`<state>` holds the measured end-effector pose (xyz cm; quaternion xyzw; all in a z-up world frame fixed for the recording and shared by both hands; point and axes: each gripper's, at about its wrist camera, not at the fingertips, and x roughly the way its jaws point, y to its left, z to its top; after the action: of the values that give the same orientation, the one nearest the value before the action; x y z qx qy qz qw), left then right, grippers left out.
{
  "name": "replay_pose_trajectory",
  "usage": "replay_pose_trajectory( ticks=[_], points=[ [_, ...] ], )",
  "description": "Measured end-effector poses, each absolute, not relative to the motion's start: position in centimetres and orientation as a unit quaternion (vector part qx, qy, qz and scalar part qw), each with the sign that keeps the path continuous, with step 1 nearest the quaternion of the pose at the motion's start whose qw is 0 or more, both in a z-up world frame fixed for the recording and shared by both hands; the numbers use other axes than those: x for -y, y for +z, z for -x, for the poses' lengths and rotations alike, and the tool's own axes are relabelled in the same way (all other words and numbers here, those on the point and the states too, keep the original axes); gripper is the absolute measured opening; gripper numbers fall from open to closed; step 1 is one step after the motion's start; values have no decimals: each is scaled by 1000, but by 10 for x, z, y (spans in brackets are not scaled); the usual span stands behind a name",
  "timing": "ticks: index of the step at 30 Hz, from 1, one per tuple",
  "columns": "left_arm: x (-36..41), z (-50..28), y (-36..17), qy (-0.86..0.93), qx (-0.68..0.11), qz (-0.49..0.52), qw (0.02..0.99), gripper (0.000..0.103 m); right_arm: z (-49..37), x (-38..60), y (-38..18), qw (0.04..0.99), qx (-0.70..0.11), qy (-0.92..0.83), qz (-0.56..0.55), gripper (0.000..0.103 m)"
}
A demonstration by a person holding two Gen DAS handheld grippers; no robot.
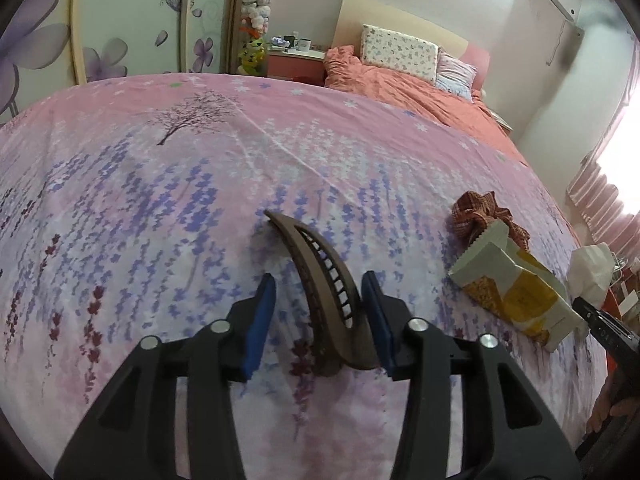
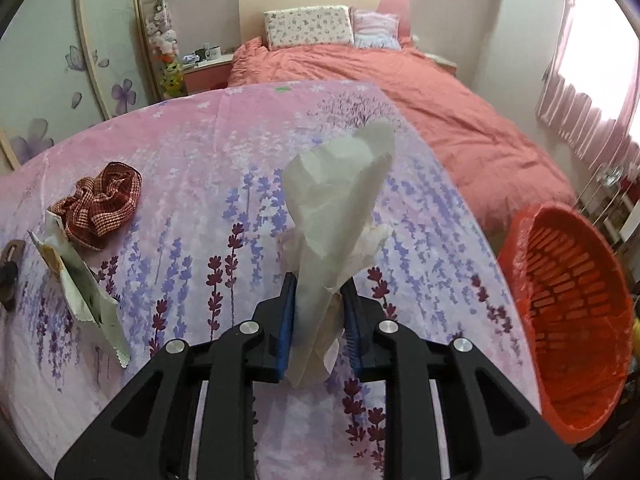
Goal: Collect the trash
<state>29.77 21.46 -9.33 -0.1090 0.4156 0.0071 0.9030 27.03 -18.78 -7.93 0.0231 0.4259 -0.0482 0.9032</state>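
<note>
Left jaws, left wrist view: left gripper (image 1: 320, 312) stands with its blue pads spread over the bed; a brown hair clip (image 1: 324, 300) lies between them, resting against the right-hand pad and clear of the left-hand one, so it is not pinched.
Bed, left wrist view: flowered pink and lilac bedspread (image 1: 160, 200) carries the clip, a red checked scrunchie (image 1: 476, 216) and a torn snack wrapper (image 1: 516, 292); the wrapper's far end touches the scrunchie.
Right edge, left wrist view: white tissue (image 1: 592, 272) shows just beyond the wrapper, with the other black gripper below it.
Right jaws, right wrist view: right gripper (image 2: 318, 320) is pinching a crumpled white tissue (image 2: 340, 216); the pads press on its lower part, and the rest stands up and forward, lifted off the bedspread (image 2: 180, 160).
Trash on the bed, right wrist view: snack wrapper (image 2: 86, 292) lies to the left, its upper end under the edge of the scrunchie (image 2: 100, 204); the hair clip (image 2: 10, 272) is at the far left edge.
Container, right wrist view: red slatted basket (image 2: 576, 308) lined with a thin red bag sits beside the bed at the right, tilted with its mouth toward the camera.
Basket contents: nothing shows in the visible part of its inside.
</note>
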Motion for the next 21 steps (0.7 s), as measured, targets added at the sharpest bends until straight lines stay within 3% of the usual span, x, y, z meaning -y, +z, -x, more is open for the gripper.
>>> replay_pose_trajectory(
  ticks=[6,14,21],
  points=[
    [-207,-307,-90,31,-417,84,904,46,-271,193,-78,903,-426,-45,-34,24],
    [-194,-311,-94,-8,-429,62,901,18,-269,191,-77,903,-426,-47,-30,24],
    [-164,-302,-93,-52,-424,19,904,17,-269,191,-77,903,-426,-47,-31,24]
  ],
)
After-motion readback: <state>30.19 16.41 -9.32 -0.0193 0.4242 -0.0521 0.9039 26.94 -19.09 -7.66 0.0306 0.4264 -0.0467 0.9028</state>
